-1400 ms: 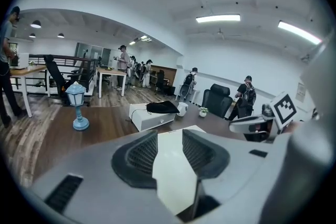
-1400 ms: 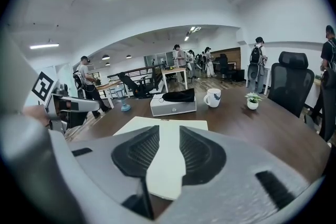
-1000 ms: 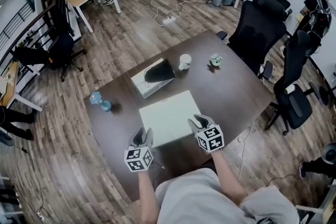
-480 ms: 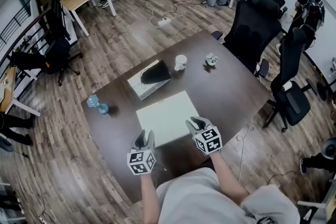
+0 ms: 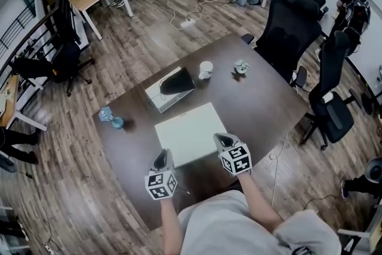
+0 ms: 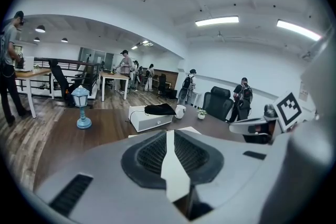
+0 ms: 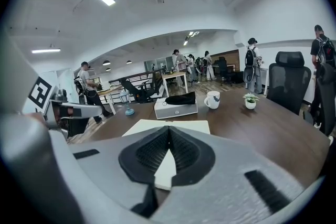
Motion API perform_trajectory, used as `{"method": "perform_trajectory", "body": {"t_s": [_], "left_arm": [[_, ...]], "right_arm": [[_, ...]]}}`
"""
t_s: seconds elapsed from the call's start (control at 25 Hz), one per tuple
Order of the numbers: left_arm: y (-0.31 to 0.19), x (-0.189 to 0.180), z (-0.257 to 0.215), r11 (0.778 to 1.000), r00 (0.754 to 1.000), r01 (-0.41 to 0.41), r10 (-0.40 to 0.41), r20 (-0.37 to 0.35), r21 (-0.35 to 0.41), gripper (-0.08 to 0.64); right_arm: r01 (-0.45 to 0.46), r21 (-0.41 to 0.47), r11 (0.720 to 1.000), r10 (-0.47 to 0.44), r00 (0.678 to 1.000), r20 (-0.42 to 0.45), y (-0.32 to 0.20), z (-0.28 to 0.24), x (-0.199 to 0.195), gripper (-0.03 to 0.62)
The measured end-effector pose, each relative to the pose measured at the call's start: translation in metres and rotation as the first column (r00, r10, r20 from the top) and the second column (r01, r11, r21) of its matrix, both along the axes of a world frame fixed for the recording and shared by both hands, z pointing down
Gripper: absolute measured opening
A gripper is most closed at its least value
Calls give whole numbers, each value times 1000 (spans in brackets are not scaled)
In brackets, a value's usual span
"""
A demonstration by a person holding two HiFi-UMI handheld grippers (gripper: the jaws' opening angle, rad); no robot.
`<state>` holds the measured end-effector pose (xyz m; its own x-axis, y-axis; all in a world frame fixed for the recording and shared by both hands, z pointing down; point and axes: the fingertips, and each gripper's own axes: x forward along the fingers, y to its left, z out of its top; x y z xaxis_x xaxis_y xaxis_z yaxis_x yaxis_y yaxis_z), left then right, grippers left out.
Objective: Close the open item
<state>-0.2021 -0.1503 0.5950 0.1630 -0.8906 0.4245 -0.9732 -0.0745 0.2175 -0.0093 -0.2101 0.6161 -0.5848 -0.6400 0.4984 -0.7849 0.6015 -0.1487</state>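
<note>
Jaws first, since they're nearest the person. The left hand-held gripper (image 6: 170, 132) has just been closing and is squeezed down to a hairline slit. There's nothing in it, only white showing through from underneath. The right hand-held gripper (image 7: 169, 128) has just been closing too and is clamped fully together, also empty.

Both tips sit at the near edge of the white slab (image 5: 191, 131), which lies flat on the dark bench (image 5: 262, 98) right in front of the person. My guess is that's the thing to close, but honestly I can't spot a raised cover or a spine on it, so I'm not sure. Just behind it, near but not touching, is a white box (image 5: 158, 97) with a black soft-looking thing (image 5: 178, 83) on top. Further back there's a cup (image 5: 206, 70) and a little potted plant (image 5: 241, 67), and a blue lamp (image 5: 111, 117) stands off to the person's left.

What could go wrong imo: clenched tips can't take hold of a cover edge. Any nudge from here probably just shoves the whole slab across that smooth top, toward the box and the cup. And if they go for the wrong item, nothing gets closed.
</note>
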Motion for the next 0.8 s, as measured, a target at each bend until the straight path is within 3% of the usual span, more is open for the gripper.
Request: {"method": "perform_trajectory", "body": {"t_s": [0.16,0.8], "left_arm": [[0,4,2,1000,1000,-12,12,-8,-18,8],[-4,10,1,1000,999,-26,25,-29,-14,5]], "right_arm": [[8,-8,1000,-8,1000,-1,0,1,-2,8],[52,-18,998,-52,999,-15,1,5,-19,6]]}}
